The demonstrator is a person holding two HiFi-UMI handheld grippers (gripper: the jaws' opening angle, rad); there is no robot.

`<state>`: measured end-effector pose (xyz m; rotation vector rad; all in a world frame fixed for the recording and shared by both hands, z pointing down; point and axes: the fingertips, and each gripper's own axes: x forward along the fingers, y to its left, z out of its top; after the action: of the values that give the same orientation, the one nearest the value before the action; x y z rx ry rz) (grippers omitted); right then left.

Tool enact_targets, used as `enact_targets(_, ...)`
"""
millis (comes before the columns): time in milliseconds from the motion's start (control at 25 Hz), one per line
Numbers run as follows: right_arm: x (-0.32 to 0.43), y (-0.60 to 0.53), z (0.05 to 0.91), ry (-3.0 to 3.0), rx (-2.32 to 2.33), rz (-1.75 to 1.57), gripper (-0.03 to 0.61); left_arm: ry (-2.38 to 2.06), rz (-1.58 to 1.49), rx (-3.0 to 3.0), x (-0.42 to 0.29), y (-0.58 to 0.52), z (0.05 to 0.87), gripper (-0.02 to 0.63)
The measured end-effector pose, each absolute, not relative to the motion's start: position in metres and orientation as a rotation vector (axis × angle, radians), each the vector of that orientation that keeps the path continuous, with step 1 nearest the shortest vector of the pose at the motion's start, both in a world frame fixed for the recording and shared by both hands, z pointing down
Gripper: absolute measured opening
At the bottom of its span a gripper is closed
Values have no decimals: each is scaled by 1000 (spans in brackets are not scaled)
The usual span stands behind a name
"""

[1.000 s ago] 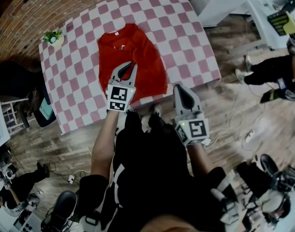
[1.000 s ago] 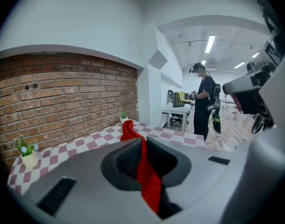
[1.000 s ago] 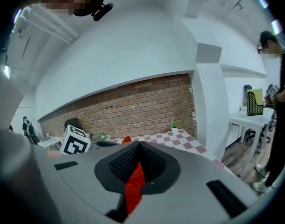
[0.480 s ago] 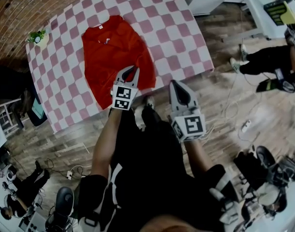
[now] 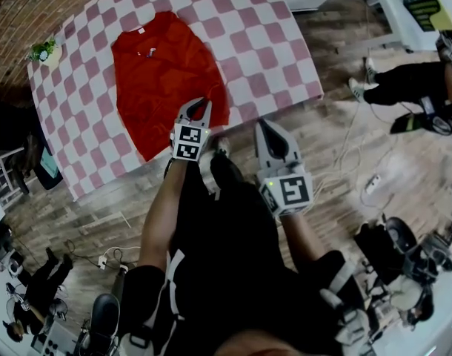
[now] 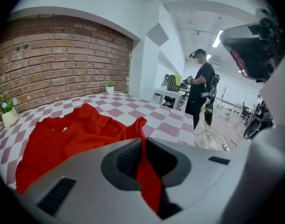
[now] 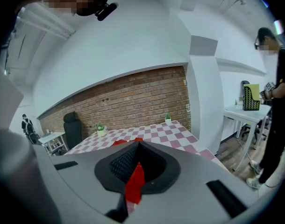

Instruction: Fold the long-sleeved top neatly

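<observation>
Left gripper [image 5: 199, 106] | clamped on red top [image 5: 155, 73] hem | at table [image 5: 274, 58] near edge

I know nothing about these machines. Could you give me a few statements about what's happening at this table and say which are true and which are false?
1. The red top lies on a checked table. True.
2. The left gripper pinches the red top's cloth. True.
3. The right gripper has its jaws wide open. False: they are closed, with a red scrap between them.
4. A small potted plant stands on the red top. False: it stands at a corner of the table, apart from the top.
</observation>
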<state>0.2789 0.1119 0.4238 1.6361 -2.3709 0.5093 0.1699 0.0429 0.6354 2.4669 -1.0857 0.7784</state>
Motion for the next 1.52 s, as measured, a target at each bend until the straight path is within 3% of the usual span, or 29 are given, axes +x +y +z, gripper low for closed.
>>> enact_targets(640,285,121,424,-2364,1645,509,8,-991,746,2353,181,57,667,38)
enact_targets(800,285,121,423,-2360,1644,508,8,-982,714,2340,183,57,668,107)
enact_targets(960,282,122,420,-2373,1631,494,8,-1009,687,2326,178,57,661,109)
enact_targets(1240,268,123,412,-2420,1588,491,8,-1125,557,2319,151,58,622,18)
enact_targets(1520,229,118,400,-2535,1437,442,8,-1446,331,2255,73,69,539,6)
